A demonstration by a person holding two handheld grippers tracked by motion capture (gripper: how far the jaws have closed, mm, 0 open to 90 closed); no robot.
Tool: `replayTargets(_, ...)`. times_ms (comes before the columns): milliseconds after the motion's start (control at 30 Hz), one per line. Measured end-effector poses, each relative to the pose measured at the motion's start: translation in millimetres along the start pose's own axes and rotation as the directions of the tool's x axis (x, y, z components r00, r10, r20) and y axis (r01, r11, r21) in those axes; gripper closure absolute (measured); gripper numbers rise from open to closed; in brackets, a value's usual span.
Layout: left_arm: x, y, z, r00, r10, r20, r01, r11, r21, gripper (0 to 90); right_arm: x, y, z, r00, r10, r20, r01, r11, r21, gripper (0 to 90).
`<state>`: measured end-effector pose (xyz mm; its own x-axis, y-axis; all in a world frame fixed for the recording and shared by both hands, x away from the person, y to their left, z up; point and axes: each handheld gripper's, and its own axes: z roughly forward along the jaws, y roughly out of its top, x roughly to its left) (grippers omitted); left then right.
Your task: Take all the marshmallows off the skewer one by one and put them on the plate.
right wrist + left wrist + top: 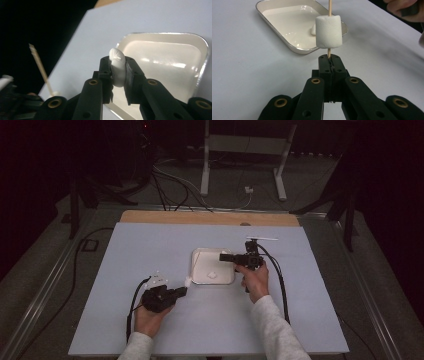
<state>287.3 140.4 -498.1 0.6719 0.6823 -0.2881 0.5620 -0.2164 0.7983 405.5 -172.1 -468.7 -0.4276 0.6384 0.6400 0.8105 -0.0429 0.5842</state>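
From the high view, we see a white tray [196, 255] in the middle of the table [150, 250]. One marshmallow [212, 275] lies in the tray, near its right front corner. Our left gripper [184, 287] sits just left of the tray's front corner, and something small and white shows at its tip. Our right gripper [226, 256] hangs over the tray's right side.

In the left gripper view, the jaws are squeezed tight on a thin wooden stick [329, 6]. The stick stands straight up. A marshmallow [328, 31] is stuck on it, just above the jaws. The tray [287, 43] lies behind it, with the other marshmallow partly hidden in there.

In the right gripper view, the jaws pinch a marshmallow [117, 67] and squash it thin. It sticks up a bit past the tips. The tray [203, 65] is right under it. Left of the tray, we see the stick [41, 68] leaning, with the left gripper dark and blurry below it.
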Motion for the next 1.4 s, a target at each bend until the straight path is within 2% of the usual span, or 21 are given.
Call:
replayTargets(267, 0.1, 0.2, 2.4, 0.9999, -0.006, 0.009, 0.006, 1.0, 0.001, 90.0, -5.6, -8.2, 16.6, 0.9953, -0.025, 0.094, 0.019, 0.9977, 0.065, 74.7)
replayTargets(333, 0.2, 0.3, 2.6, 0.9999, -0.009, 0.008, 0.009, 1.0, 0.0, 90.0, -6.3, -9.9, 20.0, 0.9934, -0.028, 0.111, 0.02, 0.9969, 0.076, 67.1)
replayTargets(433, 0.4, 0.4, 2.3, 0.9999, -0.012, 0.009, 0.012, 0.9999, -0.004, 90.0, -6.8, -11.5, 22.5, 0.9906, -0.032, 0.133, 0.021, 0.9965, 0.081, 48.7)
replayTargets(533, 0.7, 0.6, 2.2, 0.9998, -0.017, 0.011, 0.018, 0.9998, -0.008, 90.0, -6.7, -12.0, 22.4, 0.991, -0.029, 0.131, 0.015, 0.9948, 0.101, 39.6)
replayTargets(600, 1.0, 0.8, 2.2, 0.9997, -0.022, 0.012, 0.022, 0.9997, -0.014, 90.0, -5.5, -12.5, 20.9, 0.9936, -0.03, 0.109, 0.019, 0.9954, 0.094, 35.4)
replayTargets(700, 1.5, 1.1, 2.3, 0.9996, -0.026, 0.013, 0.027, 0.9995, -0.018, 90.0, 1.1, -13.7, 18.0, 0.9936, -0.052, 0.1, 0.044, 0.9959, 0.078, 27.4)
replayTargets(967, 0.9, 1.8, 3.6, 0.9995, -0.028, 0.015, 0.028, 0.9993, -0.024, 90.0, 18.0, -16.2, 12.7, 0.9978, -0.064, -0.013, 0.065, 0.9967, 0.048, 16.1)
replayTargets(1400, -2.5, 4.5, 5.9, 0.9993, -0.026, 0.026, 0.027, 0.9991, -0.033, 90.0, 39.8, -28.7, 21.9, 0.9878, -0.096, -0.122, 0.103, 0.9931, 0.054, 5.4)
